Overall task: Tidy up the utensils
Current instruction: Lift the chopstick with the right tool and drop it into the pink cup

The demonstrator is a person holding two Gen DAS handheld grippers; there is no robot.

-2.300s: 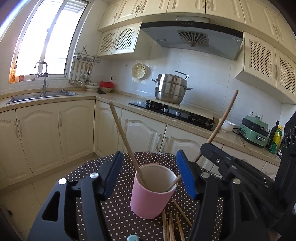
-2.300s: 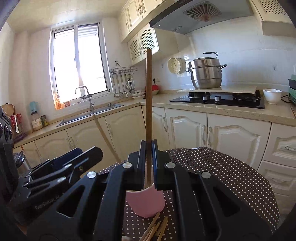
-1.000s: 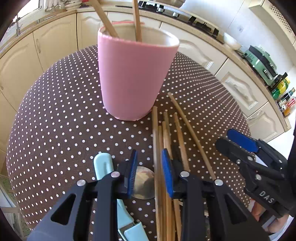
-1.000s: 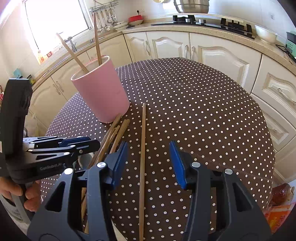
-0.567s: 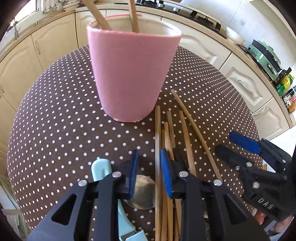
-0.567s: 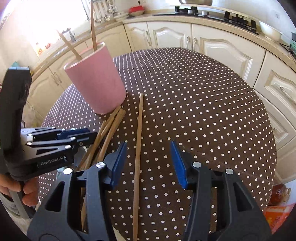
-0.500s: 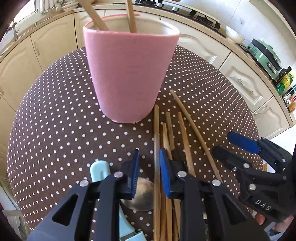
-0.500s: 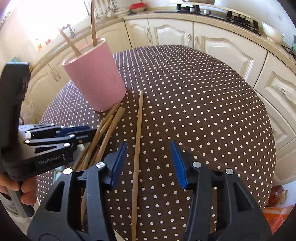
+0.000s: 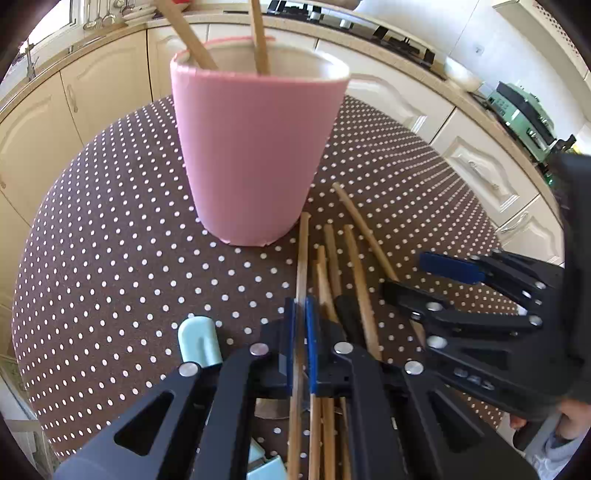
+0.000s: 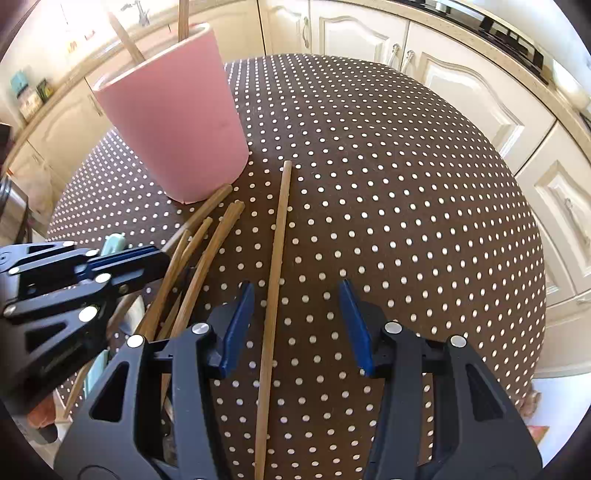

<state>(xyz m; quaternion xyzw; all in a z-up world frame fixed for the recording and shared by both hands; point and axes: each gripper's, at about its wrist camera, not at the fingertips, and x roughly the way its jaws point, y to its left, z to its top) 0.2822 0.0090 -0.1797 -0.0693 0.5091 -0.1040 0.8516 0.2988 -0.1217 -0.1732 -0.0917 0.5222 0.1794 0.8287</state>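
Left gripper (image 9: 300, 314): blue pads pressed together on one wooden chopstick (image 9: 302, 266), the leftmost of the loose bundle (image 9: 345, 280); the stick runs between the pads, far end pointing at the base of the pink cup (image 9: 255, 147), near end passing under the gripper body. Whether the stick is lifted off the cloth or lying flat, can't tell. Bundle lies just right of the pinched stick, fanned out, tips near the cup's foot. Right gripper (image 10: 297, 321): fingers (image 10: 238, 325) spread, nothing clamped; a single long chopstick (image 10: 275, 288) lies on the cloth between them, closer to the left finger, not visibly touching either pad. That stick sits apart from the bundle, far tip just beside the cup's base. Both grippers pitch steeply down at the table; in the left wrist view the right gripper comes in from the right edge, low over the stick, with part of a hand (image 9: 570, 413) behind it. In the right wrist view the left gripper comes in from the left, jaw tips over the bundle. Pale blue utensil handle (image 9: 199, 339) lies left of the left gripper, partly under it; a metal spoon bowl shows under the jaws, mostly hidden. Cup stands upright on the round table's brown polka-dot cloth (image 10: 388, 184) and holds two chopsticks (image 9: 258, 37) leaning against its rim. Cream cabinets (image 10: 369, 29) behind.
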